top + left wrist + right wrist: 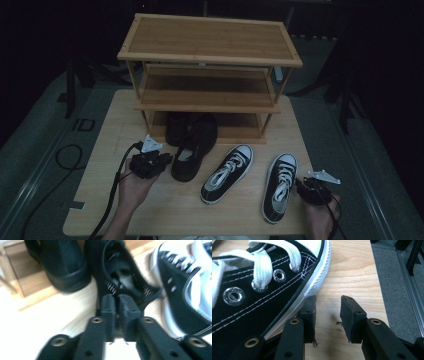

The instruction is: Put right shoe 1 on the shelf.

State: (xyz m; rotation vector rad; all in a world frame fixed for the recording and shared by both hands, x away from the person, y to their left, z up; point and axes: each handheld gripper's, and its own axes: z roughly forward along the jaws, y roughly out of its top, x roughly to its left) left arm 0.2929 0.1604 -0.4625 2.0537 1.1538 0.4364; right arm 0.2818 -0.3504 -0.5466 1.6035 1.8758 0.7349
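Black rubber pads on your right claw stand spread with bare wood between them, one pad touching the white sole of the right-hand sneaker but gripping nothing; that claw sits low at the table's near right corner, close to the side edge. Your left claw has its pads pressed nearly together just at the heel collar of the black mesh shoe, and whether a bit of collar is pinched between them I cannot tell (the left gripper view is blurred there). That shoe lies on the table with its toe poking under the bottom shelf of the wooden rack, heel still out in the open. Beside it the other sneaker lies tilted on the bare tabletop. Farther back, a second black shoe already stands on the bottom shelf. By my reading, the job of racking the shoes is early: one shoe is in, one is partly in, and both sneakers wait. The middle and top shelves look bare, so you have places to fill. Open room is best on the near left of the table; between the two sneakers the gap is narrow, and the rack's front posts hem in the lowest shelf on both sides.
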